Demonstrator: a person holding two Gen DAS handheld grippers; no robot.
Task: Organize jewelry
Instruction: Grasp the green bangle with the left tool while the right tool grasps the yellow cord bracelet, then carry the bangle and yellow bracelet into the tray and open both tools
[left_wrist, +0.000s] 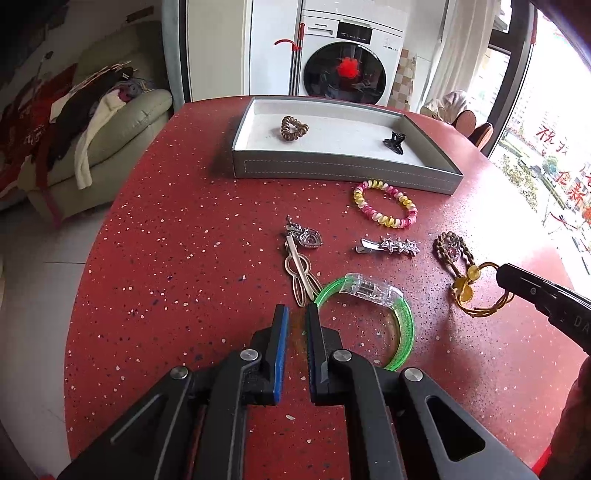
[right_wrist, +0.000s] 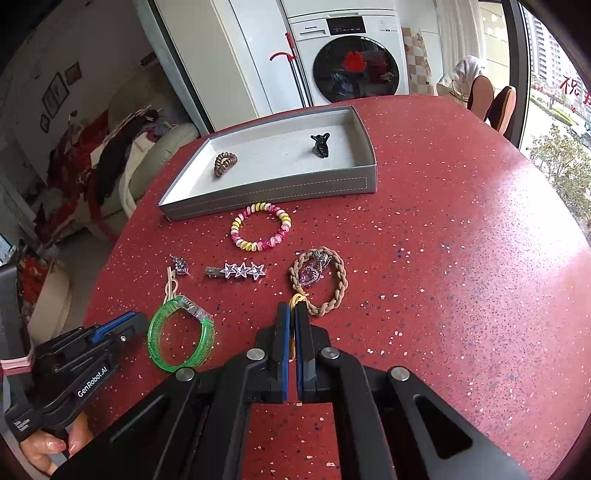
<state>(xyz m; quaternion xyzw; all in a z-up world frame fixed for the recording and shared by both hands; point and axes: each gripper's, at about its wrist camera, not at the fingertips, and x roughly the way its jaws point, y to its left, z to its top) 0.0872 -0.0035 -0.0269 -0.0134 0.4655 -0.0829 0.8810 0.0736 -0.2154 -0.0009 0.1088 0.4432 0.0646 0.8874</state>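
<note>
A grey tray (left_wrist: 332, 171) (right_wrist: 280, 201) at the far side of the red table holds a brown coil hair tie (left_wrist: 293, 127) (right_wrist: 225, 164) and a black claw clip (left_wrist: 394, 142) (right_wrist: 320, 144). My left gripper (left_wrist: 297, 314) is open and empty, its right finger at the edge of a green bangle (left_wrist: 404, 332) (right_wrist: 181, 334). My right gripper (right_wrist: 293, 310) is shut on a gold hair tie (left_wrist: 476, 291) (right_wrist: 294, 301), next to a braided beige tie with a purple charm (right_wrist: 319, 280) (left_wrist: 452, 251).
On the table lie a pink-yellow coil tie (left_wrist: 384, 203) (right_wrist: 260, 226), a star hair clip (left_wrist: 389, 246) (right_wrist: 238, 271), and a gold clip with a heart brooch (left_wrist: 301, 258) (right_wrist: 175, 275). A sofa (left_wrist: 110, 122) stands left, a washing machine (left_wrist: 347, 62) behind.
</note>
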